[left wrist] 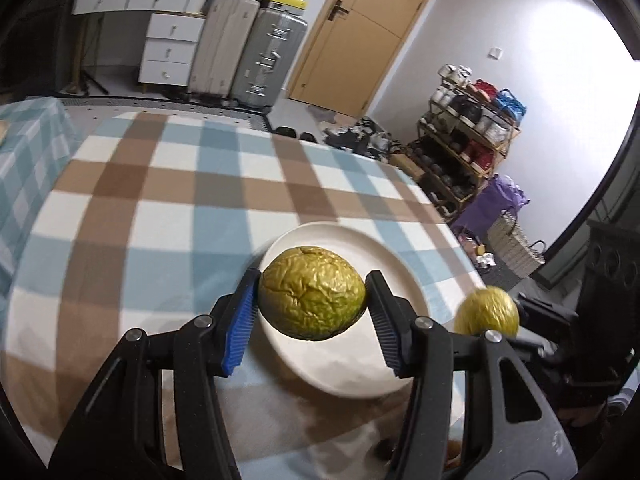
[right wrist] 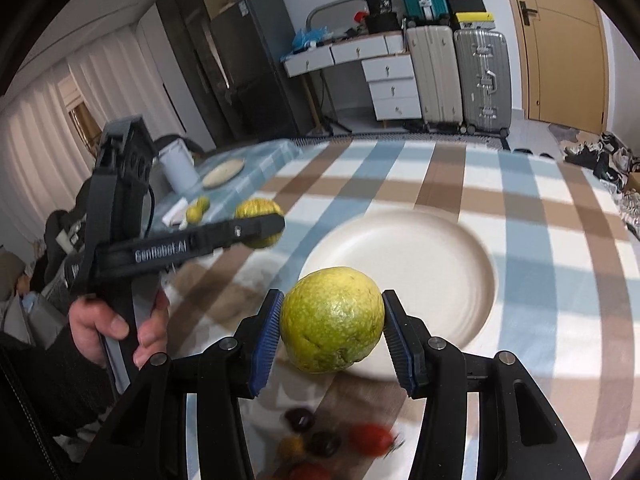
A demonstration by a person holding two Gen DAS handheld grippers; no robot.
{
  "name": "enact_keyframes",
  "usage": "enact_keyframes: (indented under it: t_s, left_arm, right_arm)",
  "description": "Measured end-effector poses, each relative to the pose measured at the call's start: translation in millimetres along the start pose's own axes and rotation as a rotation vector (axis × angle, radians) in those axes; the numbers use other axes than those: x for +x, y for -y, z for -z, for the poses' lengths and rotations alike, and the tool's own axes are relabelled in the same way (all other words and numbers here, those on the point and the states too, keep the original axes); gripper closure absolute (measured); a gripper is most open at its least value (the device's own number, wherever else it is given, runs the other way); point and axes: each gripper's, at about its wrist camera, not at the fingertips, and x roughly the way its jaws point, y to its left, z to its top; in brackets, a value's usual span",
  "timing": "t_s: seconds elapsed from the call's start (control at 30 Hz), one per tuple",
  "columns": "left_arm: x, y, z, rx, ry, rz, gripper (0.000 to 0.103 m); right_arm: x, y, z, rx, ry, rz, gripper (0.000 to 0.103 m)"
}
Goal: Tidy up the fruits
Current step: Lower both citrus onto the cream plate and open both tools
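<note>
A wrinkled yellow-green fruit (left wrist: 312, 296) hangs above the white plate (left wrist: 400, 272), and my left gripper (left wrist: 313, 280) is shut on it, pads pressing both sides. In the right wrist view a smoother yellow-green fruit (right wrist: 332, 320) sits between the blue pads of my right gripper (right wrist: 333, 298), which is shut on it just over the plate's (right wrist: 432, 248) near rim. The same view shows the left gripper (right wrist: 262, 230) side-on at the left with its fruit (right wrist: 256, 208). The right gripper's fruit (left wrist: 486, 310) shows at the right of the left wrist view.
A person's hand (right wrist: 116, 324) grips the left tool's handle. Small dark fruits (right wrist: 300, 418) and red fruits (right wrist: 370, 436) lie blurred on the checked cloth (right wrist: 520, 200) near me. Small green fruits (right wrist: 198, 208), a pale bucket (right wrist: 178, 164) and a round board (right wrist: 224, 172) stand far left.
</note>
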Motion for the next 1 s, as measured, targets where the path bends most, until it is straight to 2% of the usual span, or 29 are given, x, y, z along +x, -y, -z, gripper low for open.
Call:
enact_keyframes:
  t_s: [0.13,0.37,0.63,0.93,1.0]
  left_arm:
    - [23,6,-17,0.009,-0.018,0.026,0.052]
    - [75,10,-26,0.041,-0.088,0.044,0.052]
    - [124,15,-20,0.098,-0.166,0.039,0.052]
    - [148,19,-18,0.169,-0.178,-0.012,0.052]
    - [149,19,-20,0.165,-0.183,-0.016,0.047]
  right_arm:
    - [6,22,-29,0.018,0.025,0.003,0.053]
    - [43,74,-60,0.099,-0.008,0.003,0.053]
    - [97,115,-62,0.219,-0.085,-0.033,0.053]
    - [125,130,-58,0.301,-0.142,-0.024,0.052]
    - [124,129,-59,0.299,-0.128,-0.004,0.051]
